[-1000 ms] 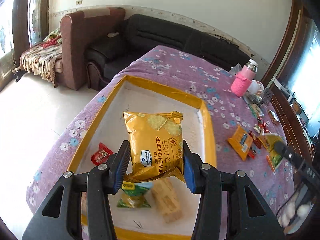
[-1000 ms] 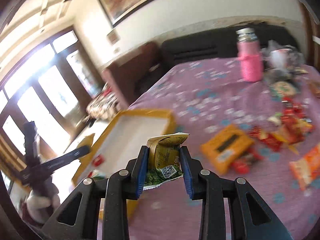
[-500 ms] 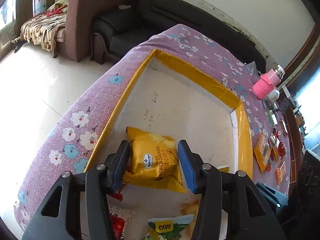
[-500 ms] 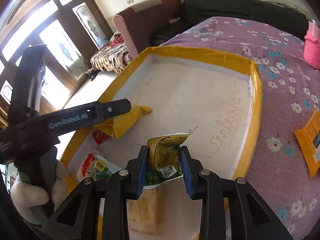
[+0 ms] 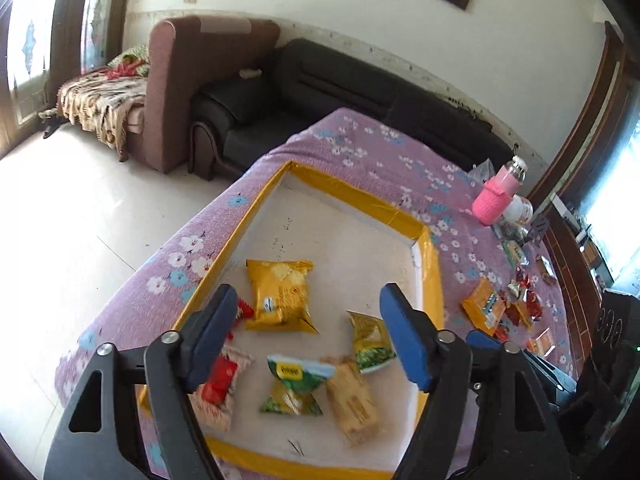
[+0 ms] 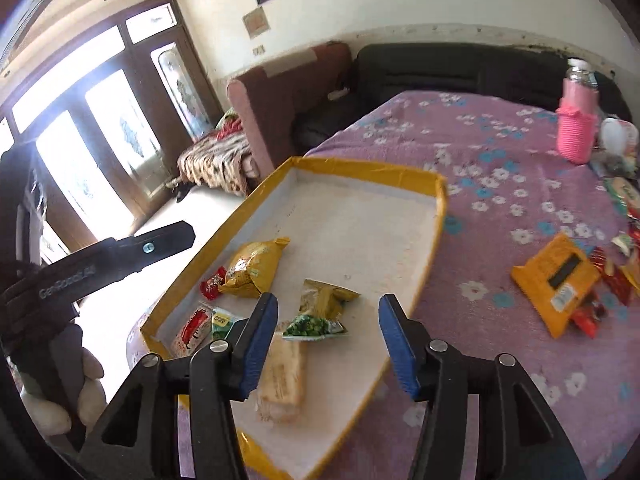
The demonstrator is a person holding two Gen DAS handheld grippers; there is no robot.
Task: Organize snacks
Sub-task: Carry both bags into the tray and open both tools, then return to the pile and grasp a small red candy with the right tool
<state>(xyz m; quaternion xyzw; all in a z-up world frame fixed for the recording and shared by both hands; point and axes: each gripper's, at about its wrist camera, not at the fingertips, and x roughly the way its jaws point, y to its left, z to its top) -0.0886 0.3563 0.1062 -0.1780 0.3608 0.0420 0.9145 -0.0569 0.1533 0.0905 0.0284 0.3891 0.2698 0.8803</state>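
Left claw (image 5: 308, 332): jaws spread wide, nothing between them, raised above the near end of the tray (image 5: 430, 248). Half a second ago it was clamped on the yellow cracker pack (image 5: 280, 296); that pack now lies flat on the tray floor near the left wall, just beside a small red candy (image 5: 242, 310).

Right claw (image 6: 328, 340): also wide apart and empty. It too was pinching a packet half a second back; the green-and-yellow packet (image 6: 322, 310) now sits in the tray just ahead of the fingers, apart from them.

Both releases are done, so two more snacks are in the tray. Other items there: a green-topped packet (image 5: 294, 384), a tan wafer pack (image 5: 352, 404), a red-and-white pack (image 5: 216, 384) at the near left corner. The far half of the tray floor is bare.

Outward on the purple floral surface (image 6: 500, 168): an orange packet (image 6: 554, 276) and a scatter of small red wrappers (image 5: 524, 304) lie loose to the right of the tray; a pink bottle (image 6: 576, 128) stands farther off.

Judgement: task partly done; likely next is reaching right for the loose pile, the orange packet being nearest.
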